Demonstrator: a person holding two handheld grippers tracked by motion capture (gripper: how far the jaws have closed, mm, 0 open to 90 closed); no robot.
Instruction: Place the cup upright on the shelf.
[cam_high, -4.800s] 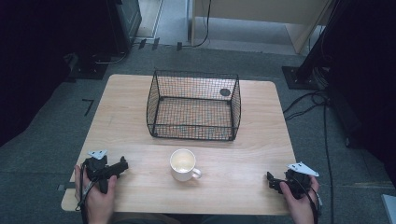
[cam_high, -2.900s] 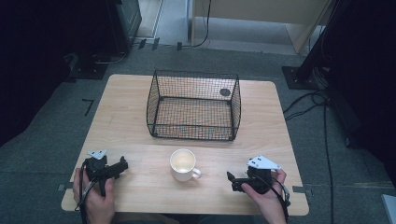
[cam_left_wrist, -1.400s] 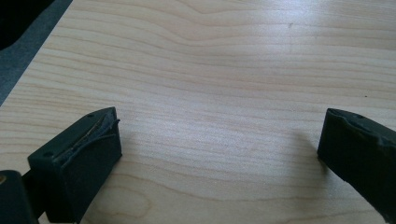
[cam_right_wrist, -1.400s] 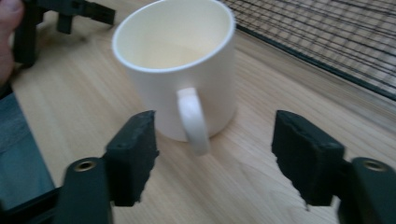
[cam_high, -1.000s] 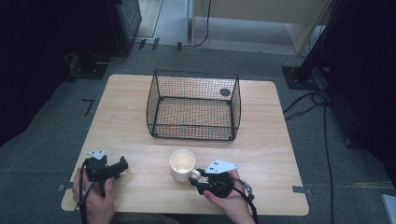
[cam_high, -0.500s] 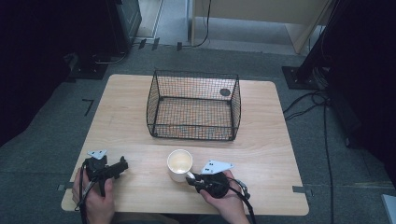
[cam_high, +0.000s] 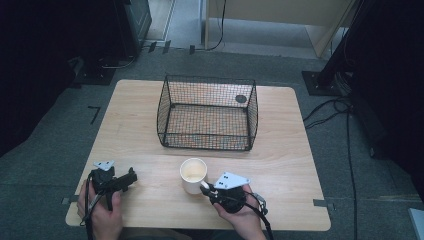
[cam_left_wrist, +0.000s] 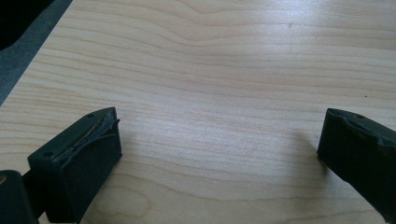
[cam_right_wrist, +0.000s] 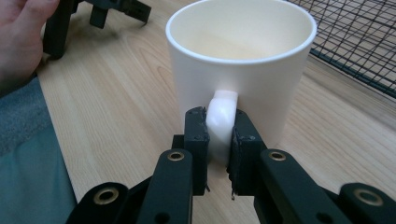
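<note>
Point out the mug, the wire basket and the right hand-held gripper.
mug (cam_right_wrist: 243, 70), right gripper view, on its outer wall.
wire basket (cam_high: 207, 141), high view, on its near mesh wall.
right hand-held gripper (cam_right_wrist: 219, 144), right gripper view, between its fingertips, at the handle.

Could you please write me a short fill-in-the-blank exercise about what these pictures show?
1. The right gripper is shut on the mug's ____.
2. The left gripper's jaws are ____, with only bare table between them.
3. The wire basket stands ____ the mug, farther from the person.

Missing words: handle; open; behind
</note>
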